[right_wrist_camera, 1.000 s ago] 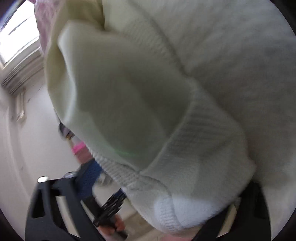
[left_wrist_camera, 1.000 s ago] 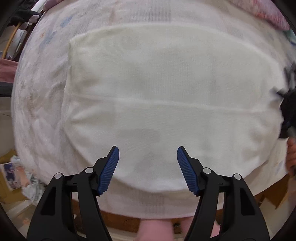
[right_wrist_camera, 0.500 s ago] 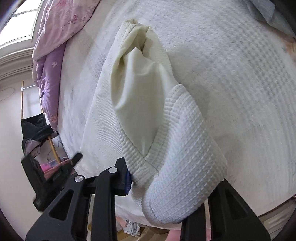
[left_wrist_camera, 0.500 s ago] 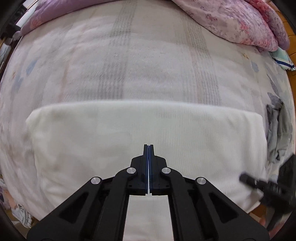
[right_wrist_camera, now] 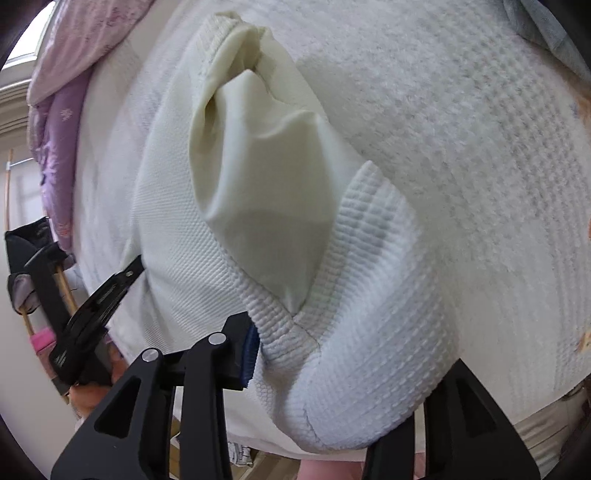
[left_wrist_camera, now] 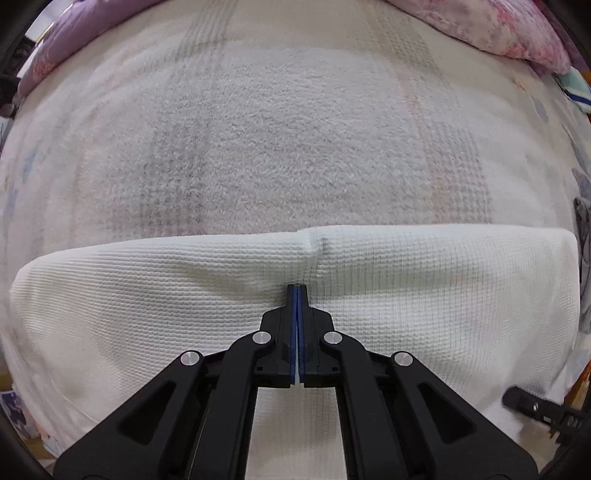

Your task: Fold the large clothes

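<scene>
A white waffle-knit garment (left_wrist_camera: 406,295) lies folded in a wide band across the near edge of the bed. My left gripper (left_wrist_camera: 297,291) is shut and presses down on its middle, with a dent in the far fold just ahead of the tips. In the right wrist view my right gripper (right_wrist_camera: 295,354) is shut on the garment's ribbed end (right_wrist_camera: 280,325), which bunches over the jaws and shows a pale cream lining (right_wrist_camera: 266,192). The right finger is hidden under cloth.
The bed has a fluffy pale blanket (left_wrist_camera: 288,129). Pink and purple quilts (left_wrist_camera: 498,33) lie at the far side. A grey cloth (left_wrist_camera: 583,229) lies at the right. The other gripper's black frame (right_wrist_camera: 96,302) shows at the left of the right wrist view.
My left gripper went from open above the garment to shut and pressed onto it. The garment is folded over into a narrower band. My right gripper has lowered the bunched end towards the bed.
</scene>
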